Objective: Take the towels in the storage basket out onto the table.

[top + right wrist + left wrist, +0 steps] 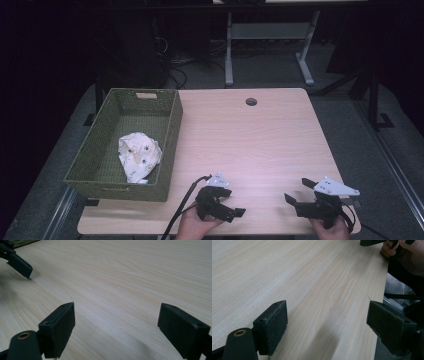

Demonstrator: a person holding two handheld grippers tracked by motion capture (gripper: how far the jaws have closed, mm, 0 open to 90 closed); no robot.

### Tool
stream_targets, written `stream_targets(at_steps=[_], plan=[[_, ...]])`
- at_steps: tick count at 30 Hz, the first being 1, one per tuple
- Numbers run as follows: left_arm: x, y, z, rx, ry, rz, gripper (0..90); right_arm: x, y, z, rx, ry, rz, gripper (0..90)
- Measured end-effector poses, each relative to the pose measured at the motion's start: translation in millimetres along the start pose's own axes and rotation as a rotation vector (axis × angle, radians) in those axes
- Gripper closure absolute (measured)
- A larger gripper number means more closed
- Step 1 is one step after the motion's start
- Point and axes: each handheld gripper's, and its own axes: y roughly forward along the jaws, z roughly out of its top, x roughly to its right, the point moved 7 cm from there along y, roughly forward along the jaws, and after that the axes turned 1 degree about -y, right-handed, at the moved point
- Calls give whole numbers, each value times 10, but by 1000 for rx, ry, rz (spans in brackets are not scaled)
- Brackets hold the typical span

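Claws (231, 200) (298, 191) agape over bare table (250, 140)

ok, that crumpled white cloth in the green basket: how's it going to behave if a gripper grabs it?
The cloth lies bunched in soft folds, so it is probably floppy and would drape and unfurl when lifted. It looks thin, so likely light for its size. Slumped against the basket wall, it should neither roll nor tip; a push would probably just bunch it further.
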Motion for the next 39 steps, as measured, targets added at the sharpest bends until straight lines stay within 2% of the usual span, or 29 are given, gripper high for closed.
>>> stream_targets(at_steps=[5,6,10,13,18,21,29,32,33,34,35,39], plan=[[-22,-26,40,0,4,-1,167,-2,9,-2,0,-2,3,139],[-23,-27,57,-19,4,-10,167,-3,6,-2,1,-1,3,139],[-25,-42,82,-43,18,-6,167,-8,-9,-1,3,-1,0,139],[-42,-72,113,-46,21,1,167,-23,-20,4,6,-6,-1,139],[-97,-118,175,-54,10,-11,167,-36,-4,0,-1,-11,2,139],[-148,-137,241,-57,-19,-19,166,-39,3,1,-3,-13,-1,139],[-387,-266,485,-73,-47,102,167,-45,1,-2,-4,-14,0,139],[-460,-346,581,-69,-75,144,166,-47,0,0,-3,-14,1,139],[-455,-411,655,-50,-56,167,166,-47,0,0,-4,-14,3,139],[-455,-411,655,-50,-56,167,167,-45,1,1,-3,-14,4,139],[-455,-443,688,-48,-49,187,167,-45,1,1,-3,-14,4,139],[-464,-564,796,-29,-72,169,167,-45,3,-3,-3,-15,6,139]])
